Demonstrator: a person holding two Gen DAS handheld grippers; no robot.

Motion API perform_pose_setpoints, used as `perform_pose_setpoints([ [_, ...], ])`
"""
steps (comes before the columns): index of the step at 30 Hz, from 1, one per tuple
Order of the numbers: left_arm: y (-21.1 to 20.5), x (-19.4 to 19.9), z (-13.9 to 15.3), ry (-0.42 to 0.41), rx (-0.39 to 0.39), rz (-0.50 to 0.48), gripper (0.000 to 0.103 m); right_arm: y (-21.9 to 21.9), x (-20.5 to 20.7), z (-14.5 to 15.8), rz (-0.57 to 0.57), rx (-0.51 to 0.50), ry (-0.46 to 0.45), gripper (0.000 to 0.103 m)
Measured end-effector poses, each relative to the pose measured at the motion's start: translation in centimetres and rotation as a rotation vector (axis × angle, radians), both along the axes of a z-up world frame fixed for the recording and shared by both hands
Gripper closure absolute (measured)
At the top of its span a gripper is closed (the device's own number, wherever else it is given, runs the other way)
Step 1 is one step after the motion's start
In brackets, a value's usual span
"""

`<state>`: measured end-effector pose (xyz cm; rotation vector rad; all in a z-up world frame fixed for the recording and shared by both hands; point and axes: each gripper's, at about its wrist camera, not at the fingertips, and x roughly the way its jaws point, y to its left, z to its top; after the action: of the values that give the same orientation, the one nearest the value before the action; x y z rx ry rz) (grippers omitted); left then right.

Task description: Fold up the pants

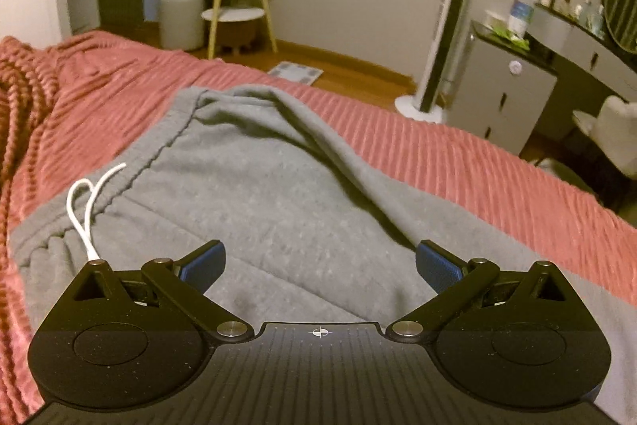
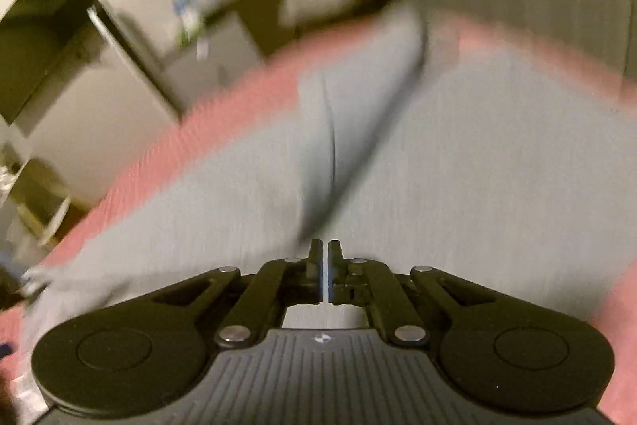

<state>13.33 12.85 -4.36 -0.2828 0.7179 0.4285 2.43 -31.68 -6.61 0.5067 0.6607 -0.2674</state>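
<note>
Grey pants (image 1: 270, 186) lie on a pink blanket (image 1: 458, 154); left gripper (image 1: 320, 265) gapes wide, right gripper (image 2: 323, 265) nearly closed, empty.

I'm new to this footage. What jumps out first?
Grey pants sprawl across a pink ribbed blanket, with a white drawstring looping near the waistband at left. The left tongs gape wide over the fabric; the right tongs are shut, their view motion-blurred.

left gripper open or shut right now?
Open. The left gripper has its blue-padded fingers spread wide above the grey sweatpants, nothing between them.
</note>
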Motion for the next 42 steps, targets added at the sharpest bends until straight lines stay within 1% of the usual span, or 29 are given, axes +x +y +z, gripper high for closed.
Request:
perform_pose_setpoints([
  [1, -0.3, 0.1, 0.1, 0.006, 0.01, -0.007, 0.0, 0.2, 0.8, 0.6, -0.015, -0.075, -0.03, 0.082],
  [2, -0.4, 0.3, 0.1, 0.018, 0.015, -0.013, 0.0, 0.4, 1.6, 1.0, -0.035, -0.131, -0.036, 0.052],
  [3, -0.5, 0.5, 0.1, 0.026, 0.016, -0.017, 0.0, 0.3, 2.9, 1.0, -0.042, -0.163, -0.045, 0.027],
  [5, -0.6, 0.8, -0.2, 0.026, 0.016, -0.042, 0.0, 0.3, 5.3, 0.4, -0.042, -0.181, -0.068, 0.026],
  [6, -0.6, 1.2, -0.2, 0.031, 0.022, -0.064, 0.0, 0.5, 5.9, 0.1, -0.031, -0.204, -0.082, 0.023],
  [7, -0.5, 1.6, -0.4, 0.036, 0.033, -0.087, 0.0, 0.8, 6.6, -0.5, -0.018, -0.247, -0.103, 0.019],
  [8, -0.4, 2.1, -0.4, 0.04, 0.044, -0.101, 0.0, 1.2, 7.0, -1.1, -0.008, -0.297, -0.11, 0.01],
  [9, -0.2, 2.7, -0.4, 0.04, 0.052, -0.108, 0.0, 1.9, 6.5, -1.3, 0.01, -0.342, -0.095, 0.008],
  [11, 0.4, 4.1, -0.5, 0.022, 0.05, -0.109, 0.0, 2.3, 7.2, -2.5, 0.055, -0.413, -0.012, 0.008],
  [12, 0.7, 4.8, -0.5, 0.014, 0.042, -0.11, 0.0, 2.5, 7.4, -3.1, 0.063, -0.438, 0.004, 0.008],
  [14, 1.4, 6.9, -0.9, 0.012, 0.022, -0.123, 0.0, 2.9, 7.4, -4.0, 0.069, -0.469, 0.01, 0.008],
  [16, 2.1, 9.5, -1.7, 0.049, 0.019, -0.124, 0.0, 3.1, 6.5, -4.6, 0.079, -0.492, 0.016, 0.008],
  [18, 2.9, 11.7, -2.7, 0.084, 0.009, -0.116, 0.0, 3.0, 6.6, -4.3, 0.077, -0.495, 0.005, 0.008],
  [20, 3.9, 13.7, -3.8, 0.112, -0.028, -0.111, 0.001, 2.7, 6.5, -4.2, 0.079, -0.482, -0.003, 0.008],
  [21, 4.3, 14.4, -4.3, 0.132, -0.038, -0.103, 0.013, 2.4, 6.4, -4.2, 0.076, -0.466, -0.011, 0.009],
  [22, 4.7, 15.2, -4.9, 0.168, -0.046, -0.09, 0.025, 2.0, 6.4, -4.3, 0.067, -0.456, -0.012, 0.009],
  [23, 5.2, 15.7, -5.2, 0.2, -0.045, -0.081, 0.036, 1.8, 6.5, -4.3, 0.052, -0.456, -0.002, 0.011],
  [25, 5.4, 16.0, -5.3, 0.186, -0.047, -0.094, 0.036, 1.4, 6.6, -4.2, 0.038, -0.442, -0.001, 0.021],
  [26, 5.5, 16.1, -5.4, 0.181, -0.057, -0.108, 0.041, 1.3, 6.6, -4.1, 0.037, -0.429, -0.003, 0.03],
  [27, 5.4, 16.3, -5.6, 0.187, -0.065, -0.117, 0.056, 1.3, 6.7, -4.1, 0.042, -0.417, -0.005, 0.038],
  [28, 5.5, 16.4, -5.7, 0.195, -0.079, -0.127, 0.063, 1.4, 6.7, -4.2, 0.048, -0.413, -0.006, 0.042],
  [30, 5.8, 16.4, -6.0, 0.198, -0.113, -0.131, 0.075, 1.7, 6.8, -4.5, 0.053, -0.424, 0.004, 0.061],
  [31, 5.9, 16.3, -6.0, 0.193, -0.127, -0.13, 0.081, 1.8, 6.8, -4.5, 0.053, -0.427, 0.003, 0.068],
  [32, 6.2, 16.1, -6.0, 0.187, -0.14, -0.134, 0.088, 1.8, 6.7, -4.4, 0.044, -0.429, 0.006, 0.082],
  [33, 6.4, 15.9, -5.8, 0.18, -0.154, -0.137, 0.092, 1.6, 6.6, -4.1, 0.037, -0.421, 0.005, 0.09],
  [34, 6.5, 15.5, -5.6, 0.166, -0.162, -0.142, 0.093, 1.3, 6.4, -3.9, 0.033, -0.399, -0.007, 0.093],
  [35, 6.5, 15.1, -5.1, 0.152, -0.165, -0.15, 0.095, 0.9, 6.2, -3.6, 0.027, -0.373, -0.023, 0.094],
  [39, 7.4, 12.9, -2.9, 0.088, -0.189, -0.185, 0.096, -0.7, 5.4, -3.0, 0.003, -0.239, -0.057, 0.095],
  [42, 7.9, 9.7, -0.3, 0.019, -0.22, -0.221, 0.096, -2.1, 3.9, -2.0, -0.013, -0.132, -0.084, 0.096],
])
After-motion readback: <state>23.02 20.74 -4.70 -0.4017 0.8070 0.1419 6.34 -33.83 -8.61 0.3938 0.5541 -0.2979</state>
